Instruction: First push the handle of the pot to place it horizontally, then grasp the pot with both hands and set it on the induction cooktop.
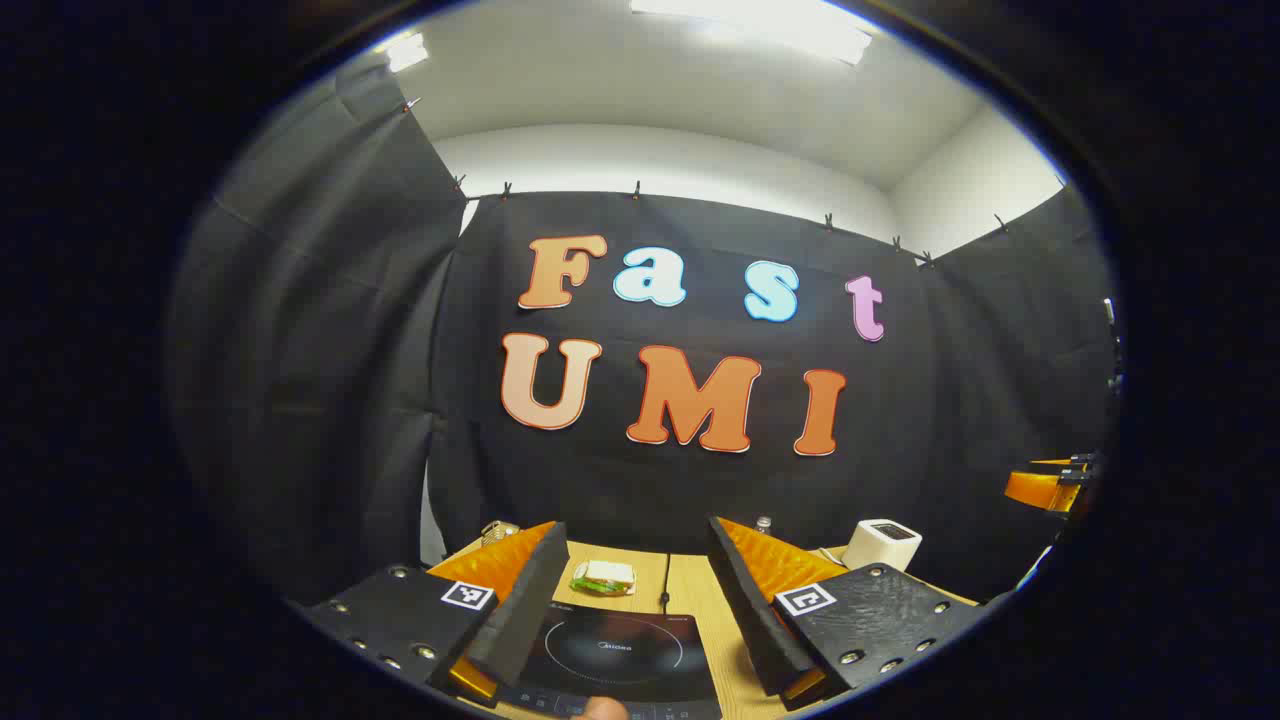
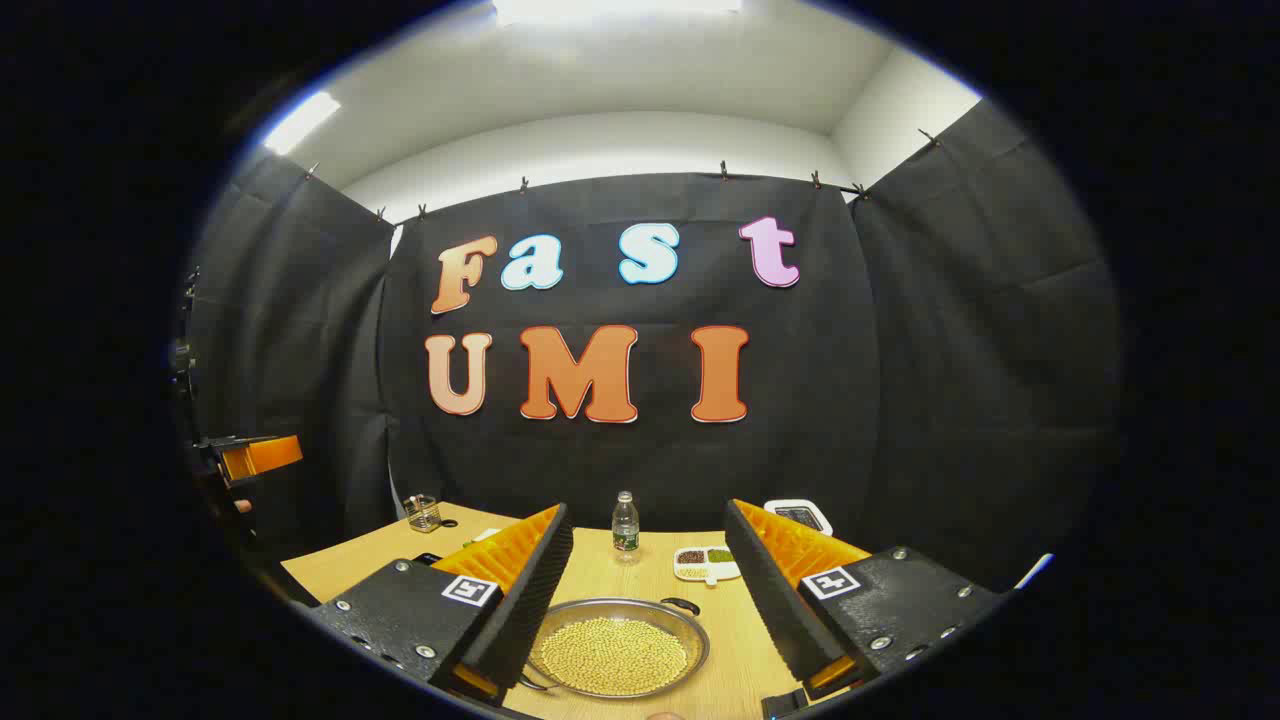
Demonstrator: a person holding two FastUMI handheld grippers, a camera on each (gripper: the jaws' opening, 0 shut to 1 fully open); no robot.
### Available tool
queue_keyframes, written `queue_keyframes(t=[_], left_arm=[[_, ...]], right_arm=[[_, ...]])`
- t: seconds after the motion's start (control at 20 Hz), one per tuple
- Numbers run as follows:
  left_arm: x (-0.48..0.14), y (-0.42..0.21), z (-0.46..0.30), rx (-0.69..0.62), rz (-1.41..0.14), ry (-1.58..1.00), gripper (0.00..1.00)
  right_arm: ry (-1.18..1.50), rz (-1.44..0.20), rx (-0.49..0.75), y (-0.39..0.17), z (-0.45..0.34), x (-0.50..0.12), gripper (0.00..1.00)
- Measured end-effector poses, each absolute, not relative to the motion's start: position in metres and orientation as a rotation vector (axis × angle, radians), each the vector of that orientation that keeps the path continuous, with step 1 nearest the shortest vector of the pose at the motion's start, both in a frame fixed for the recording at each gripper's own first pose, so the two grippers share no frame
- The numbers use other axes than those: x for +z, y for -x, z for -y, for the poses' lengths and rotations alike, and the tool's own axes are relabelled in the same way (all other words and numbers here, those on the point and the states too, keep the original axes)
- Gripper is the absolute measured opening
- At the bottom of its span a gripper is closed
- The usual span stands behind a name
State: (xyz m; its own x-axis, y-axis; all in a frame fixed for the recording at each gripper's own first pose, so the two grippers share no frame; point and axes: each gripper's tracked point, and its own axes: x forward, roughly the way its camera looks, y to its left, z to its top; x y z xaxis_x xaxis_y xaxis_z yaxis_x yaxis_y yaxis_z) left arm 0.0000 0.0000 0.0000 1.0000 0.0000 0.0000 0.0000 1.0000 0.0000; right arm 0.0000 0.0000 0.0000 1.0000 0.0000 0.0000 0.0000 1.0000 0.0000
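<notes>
Two handheld grippers are raised above a wooden bench (image 2: 380, 555), both with jaws spread wide and nothing held. In the left gripper view, the left gripper (image 1: 632, 600) is aimed over the black induction cooktop (image 1: 620, 655), probably marking where the pot will go. In the right gripper view, the right gripper (image 2: 645, 590) is poised above the pot (image 2: 618, 655), a shallow metal one filled with yellow beans, near the bench's front edge. A water bottle (image 2: 625, 525) stands behind it. No push on the handle seems started.

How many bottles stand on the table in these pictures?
1. A small clear bottle stands upright at the far middle of the wooden table, beyond the pot of yellow beans. Others may be hidden behind the gripper fingers.
</notes>
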Motion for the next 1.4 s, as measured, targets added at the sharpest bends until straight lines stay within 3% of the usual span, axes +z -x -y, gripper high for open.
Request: queue_keyframes(t=[0.8,0.85,0.95,1.0,1.4], left_arm=[[0.002,0.004,0.001,-0.012,-0.028,-0.013,0.83],[0.002,0.004,0.001,-0.015,-0.027,-0.013,0.86],[0.005,0.004,-0.001,-0.006,-0.022,-0.026,0.83],[0.005,0.005,0.0,-0.007,-0.022,-0.027,0.87],[0.005,0.004,0.001,-0.03,-0.029,-0.041,0.83]], right_arm=[[-0.047,-0.019,0.002,-0.001,0.003,-0.006,0.95],[-0.049,-0.022,0.001,0.0,0.005,-0.008,0.95],[-0.052,-0.029,-0.002,-0.003,0.006,-0.009,0.95],[-0.055,-0.032,-0.004,-0.003,0.007,-0.01,0.95],[-0.057,-0.037,-0.004,-0.002,0.01,-0.013,0.95]])
